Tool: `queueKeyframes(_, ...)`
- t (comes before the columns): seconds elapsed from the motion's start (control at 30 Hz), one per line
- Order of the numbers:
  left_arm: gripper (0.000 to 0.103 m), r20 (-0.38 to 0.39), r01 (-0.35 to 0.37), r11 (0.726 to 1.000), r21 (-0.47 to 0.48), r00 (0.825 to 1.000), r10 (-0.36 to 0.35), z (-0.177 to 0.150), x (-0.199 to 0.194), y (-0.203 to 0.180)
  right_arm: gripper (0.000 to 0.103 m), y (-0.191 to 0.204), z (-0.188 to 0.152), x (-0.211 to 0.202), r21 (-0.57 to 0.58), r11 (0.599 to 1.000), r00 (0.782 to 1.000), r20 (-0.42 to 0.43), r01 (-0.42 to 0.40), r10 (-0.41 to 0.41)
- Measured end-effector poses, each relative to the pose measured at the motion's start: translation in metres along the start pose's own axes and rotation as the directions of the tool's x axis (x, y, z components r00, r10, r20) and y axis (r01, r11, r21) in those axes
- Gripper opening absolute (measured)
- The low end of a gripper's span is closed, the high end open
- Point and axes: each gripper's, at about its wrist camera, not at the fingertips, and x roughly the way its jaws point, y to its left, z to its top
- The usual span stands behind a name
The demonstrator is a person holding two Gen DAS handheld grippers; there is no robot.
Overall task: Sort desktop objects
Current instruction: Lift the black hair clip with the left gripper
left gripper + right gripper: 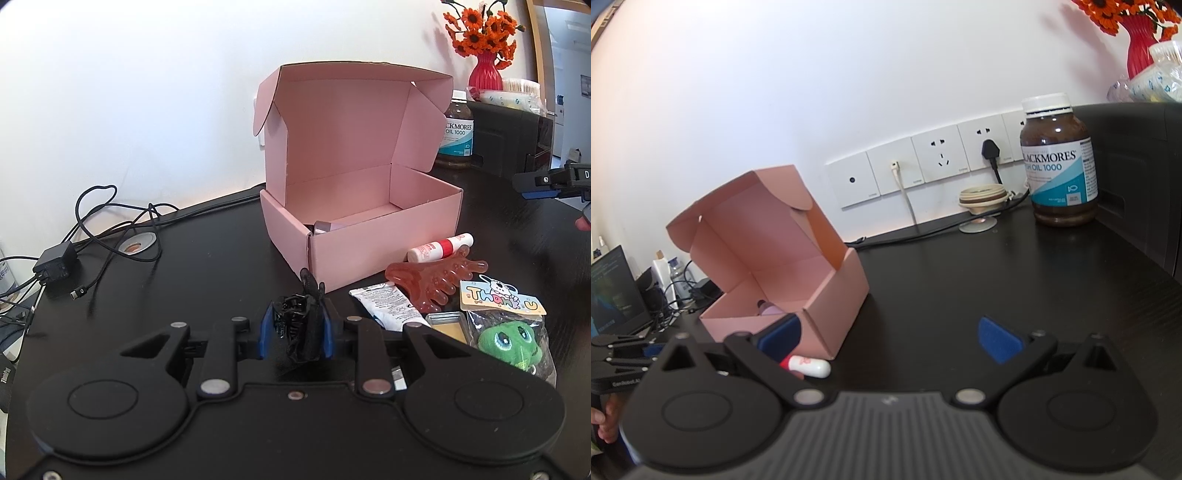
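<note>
At 6 o'clock of the pink box (pixel 369 236), left gripper (pixel 295 328) jaws clamp a black hair clip (pixel 299 317). Right gripper (pixel 890 339) jaws wide open, empty, over the desk (pixel 960 280).

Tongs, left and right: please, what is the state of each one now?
Left tongs: closed on the black hair clip.
Right tongs: open, holding nothing.
</note>
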Motion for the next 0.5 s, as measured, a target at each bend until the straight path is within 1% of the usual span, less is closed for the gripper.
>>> queueKeyframes(0.07, 0.026, 0.002, 0.008, 1.000, -0.010, 1.000, -0.008, 0.003, -0.002, 0.001, 0.102, 0.000, 0.000, 0.000, 0.000, 1.000, 1.000, 0.001, -0.001, 0.001)
queueKeyframes(0.17, 0.026, 0.027, 0.005, 1.000, -0.006, 1.000, -0.005, 0.013, -0.008, 0.000, 0.102, 0.001, 0.000, -0.001, -0.002, 1.000, 1.000, 0.003, -0.002, 0.002)
queueKeyframes(0.33, 0.026, 0.069, 0.020, 1.000, 0.000, 0.997, -0.020, 0.038, -0.018, -0.003, 0.102, 0.001, -0.001, -0.001, -0.002, 1.000, 1.000, 0.004, -0.005, 0.005)
queueKeyframes(0.5, 0.026, 0.079, 0.058, 0.998, 0.018, 0.995, -0.059, 0.062, -0.013, -0.014, 0.102, 0.001, -0.001, -0.002, 0.001, 1.000, 1.000, 0.009, -0.008, 0.008)
